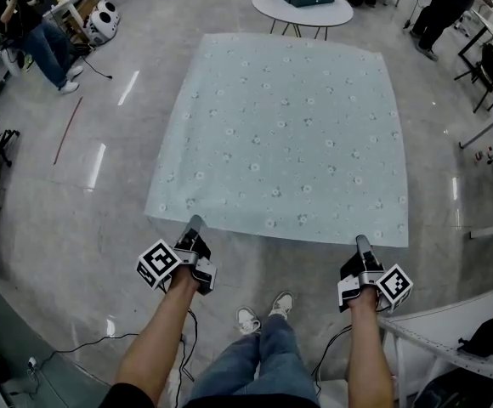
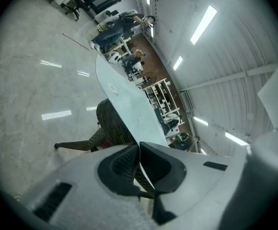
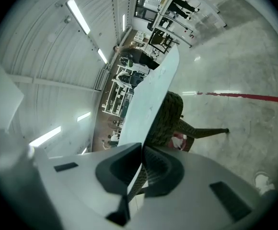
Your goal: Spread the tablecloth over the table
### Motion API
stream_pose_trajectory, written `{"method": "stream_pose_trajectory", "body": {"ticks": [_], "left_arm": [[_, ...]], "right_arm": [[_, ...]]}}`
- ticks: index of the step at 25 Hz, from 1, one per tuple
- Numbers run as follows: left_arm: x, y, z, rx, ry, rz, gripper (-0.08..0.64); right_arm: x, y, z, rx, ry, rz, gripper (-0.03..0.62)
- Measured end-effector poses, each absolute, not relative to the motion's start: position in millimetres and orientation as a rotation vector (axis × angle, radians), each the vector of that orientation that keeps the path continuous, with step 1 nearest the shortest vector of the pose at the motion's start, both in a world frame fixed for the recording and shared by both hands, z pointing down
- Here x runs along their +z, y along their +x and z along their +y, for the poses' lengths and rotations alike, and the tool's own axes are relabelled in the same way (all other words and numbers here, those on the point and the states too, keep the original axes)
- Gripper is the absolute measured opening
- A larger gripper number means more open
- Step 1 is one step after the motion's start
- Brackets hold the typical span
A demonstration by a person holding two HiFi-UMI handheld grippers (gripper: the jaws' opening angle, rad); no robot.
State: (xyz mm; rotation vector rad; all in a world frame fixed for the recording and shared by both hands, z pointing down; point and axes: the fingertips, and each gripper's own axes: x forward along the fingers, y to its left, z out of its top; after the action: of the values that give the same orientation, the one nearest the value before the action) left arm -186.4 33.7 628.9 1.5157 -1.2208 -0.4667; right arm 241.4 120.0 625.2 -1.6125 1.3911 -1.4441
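Tablecloth (image 1: 280, 134) lies spread over the woven table (image 2: 109, 124); left gripper (image 1: 195, 223) clamps its near edge toward the left, right gripper (image 1: 361, 241) toward the right.

Your pale mint fabric tablecloth (image 1: 280, 134) sprinkled with small white rosettes, dark woven wicker table base (image 2: 111, 124), glossy grey floor (image 1: 51, 228), black-and-white square markers on your left hand-held gripper (image 1: 195, 224) and right hand-held gripper (image 1: 362, 241), your blue jeans (image 1: 255, 364), white sneakers (image 1: 247, 320).
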Motion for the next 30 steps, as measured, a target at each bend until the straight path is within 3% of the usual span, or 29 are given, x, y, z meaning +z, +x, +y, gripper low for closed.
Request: {"method": "stream_pose_trajectory", "body": {"ticks": [4,7,12,23,30], "left_arm": [[630.5,-186.8,33.4,-0.452,1.52,-1.223,0.008],[633.0,-188.5,32.6,-0.436,1.506,-1.222,0.036],[635.2,-178.7,39.7,-0.406,1.49,-1.189,0.167],[591.0,-148.9,71.7,-0.306,1.591,-1.138,0.171],[503.0,-112.0,59.4,-0.215,1.829,-1.174,0.135]], "right_arm": [[623.5,240.7,117.4,-1.425,-1.624,1.424,0.012],[621.1,237.1,116.9,-1.43,-1.643,1.433,0.095],[609.2,233.4,115.0,-1.417,-1.63,1.459,0.132],[566.1,203.0,131.6,-1.426,-1.588,1.51,0.149],[485.1,174.9,112.1,-1.307,-1.621,1.816,0.122]]}}
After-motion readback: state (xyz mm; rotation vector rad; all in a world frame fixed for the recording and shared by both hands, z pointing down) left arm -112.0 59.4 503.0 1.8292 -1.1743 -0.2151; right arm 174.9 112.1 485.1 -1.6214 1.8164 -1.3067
